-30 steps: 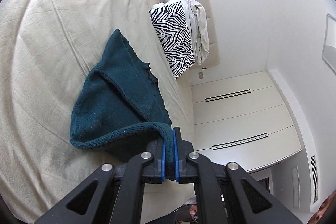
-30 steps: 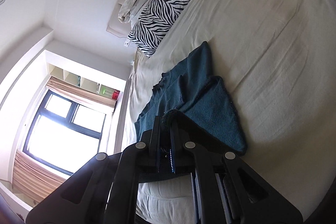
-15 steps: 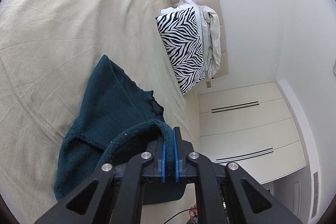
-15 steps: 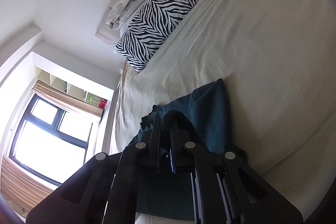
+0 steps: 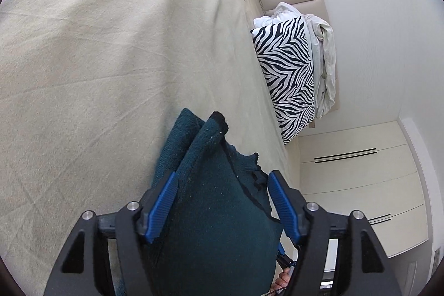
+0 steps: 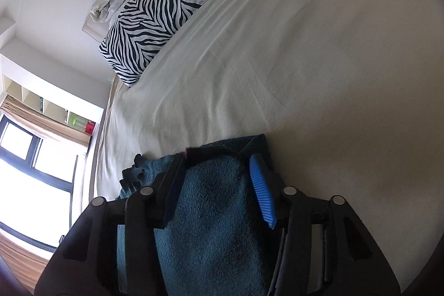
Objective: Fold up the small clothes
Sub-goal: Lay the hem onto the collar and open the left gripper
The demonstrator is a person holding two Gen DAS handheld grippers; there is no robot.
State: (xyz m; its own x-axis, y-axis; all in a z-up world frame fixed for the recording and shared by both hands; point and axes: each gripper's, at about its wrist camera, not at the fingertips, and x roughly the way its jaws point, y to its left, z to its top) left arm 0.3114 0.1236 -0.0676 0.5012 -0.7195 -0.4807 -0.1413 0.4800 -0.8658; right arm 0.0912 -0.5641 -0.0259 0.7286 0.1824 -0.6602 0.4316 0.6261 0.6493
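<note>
Lying between both tools, the dark teal knit garment (image 5: 211,212) rests folded on the creased beige bed sheet (image 5: 97,60). Left tool (image 5: 222,185) and right tool (image 6: 219,171) have just been opening; their ribbed blue pads stand apart from the fuzzy cloth, gripping nothing. Earlier, both pinched its ribbed edge. Beyond them lies a zebra-striped pillow (image 5: 285,79).

Teal knit (image 5: 219,212) between parted tongs (image 5: 222,182)

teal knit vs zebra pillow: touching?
Apart. Left wrist view shows bare sheet between the teal knit and the zebra pillow.
</note>
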